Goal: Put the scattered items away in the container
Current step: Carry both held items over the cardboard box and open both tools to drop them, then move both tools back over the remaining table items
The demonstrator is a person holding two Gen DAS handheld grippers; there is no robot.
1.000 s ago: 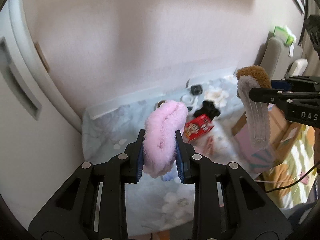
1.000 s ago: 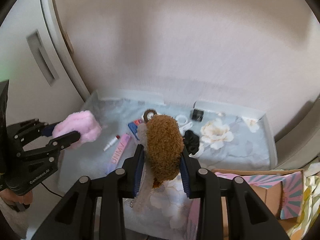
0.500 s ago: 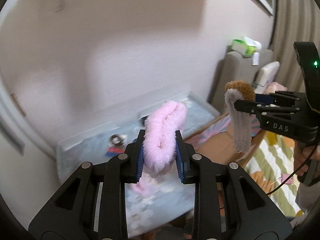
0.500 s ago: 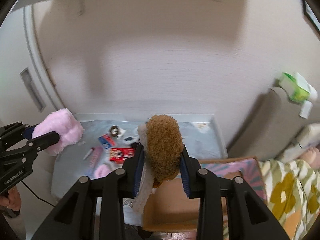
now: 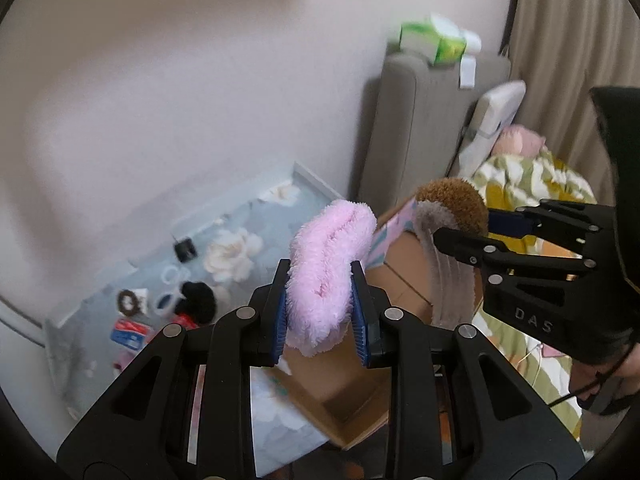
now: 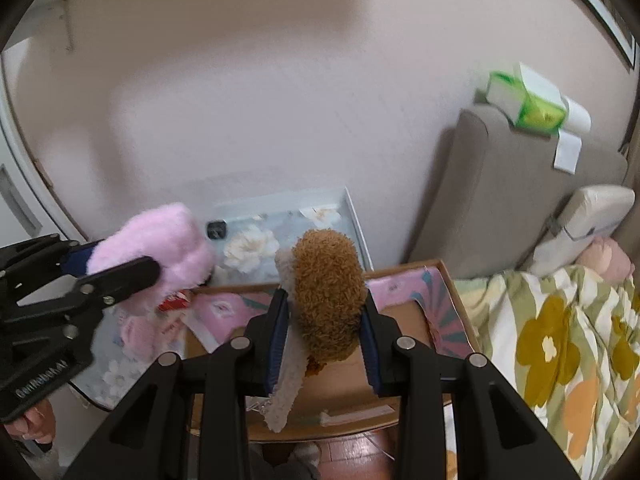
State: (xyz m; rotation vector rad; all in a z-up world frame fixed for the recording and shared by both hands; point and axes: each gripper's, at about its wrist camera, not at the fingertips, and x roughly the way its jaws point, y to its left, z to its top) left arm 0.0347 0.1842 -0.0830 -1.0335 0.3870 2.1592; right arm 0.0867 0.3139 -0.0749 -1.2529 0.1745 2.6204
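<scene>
My left gripper (image 5: 320,314) is shut on a fluffy pink slipper (image 5: 326,270), held in the air over the near corner of an open cardboard box (image 5: 348,396). My right gripper (image 6: 324,340) is shut on a brown and white plush slipper (image 6: 326,300) above the same cardboard box (image 6: 404,316), whose flaps are pink. From the left wrist view the right gripper (image 5: 460,236) hangs at the right with the brown slipper (image 5: 450,200). In the right wrist view the left gripper (image 6: 112,264) with the pink slipper (image 6: 168,248) is at the left.
A floral-covered table (image 5: 240,216) left of the box carries several small items: a black scrunchie (image 5: 198,300), white rings (image 5: 172,274), a red packet (image 6: 176,302). A grey headboard (image 6: 508,188) with a tissue box (image 6: 528,100) and flowered bedding (image 6: 560,340) lie right.
Both grippers have swung right from over the floral table to over the cardboard box, each still holding its slipper. The bed and headboard have come into view.
</scene>
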